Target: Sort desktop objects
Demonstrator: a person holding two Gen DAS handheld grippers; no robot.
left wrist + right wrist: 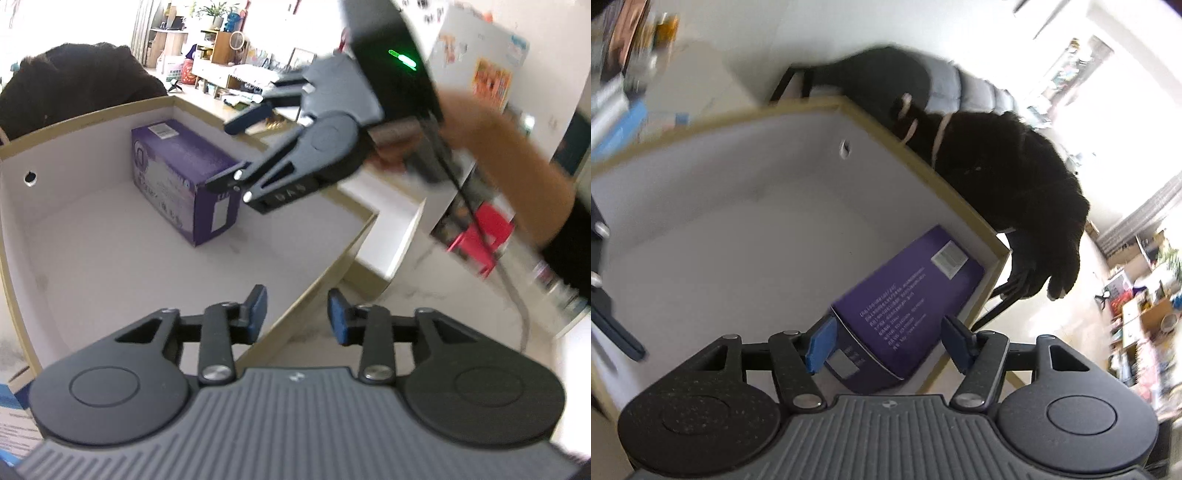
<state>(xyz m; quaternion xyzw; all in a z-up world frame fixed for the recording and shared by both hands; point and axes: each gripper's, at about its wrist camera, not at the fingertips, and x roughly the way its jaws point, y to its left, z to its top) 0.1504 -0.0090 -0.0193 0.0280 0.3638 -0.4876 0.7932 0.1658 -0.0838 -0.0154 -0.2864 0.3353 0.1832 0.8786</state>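
A purple carton [184, 184] lies on the white floor of a large tan-rimmed cardboard box [325, 280], near its far wall. In the left wrist view my right gripper [236, 151] hovers just over the carton's right end, fingers spread. Seen from the right wrist, the purple carton [908, 306] sits between and below the blue pads [822, 343] of my right gripper [888, 343], and the right pad stands apart from it. My left gripper [297, 314] hangs over the cardboard box's near rim, its pads apart with nothing between them.
A black furry garment [74, 85] drapes over a chair behind the cardboard box, also visible from the right wrist as the garment [997, 177]. A person's forearm [509, 155] holds the right gripper. A red stool [484, 236] stands on the floor at right. Shelves line the far wall.
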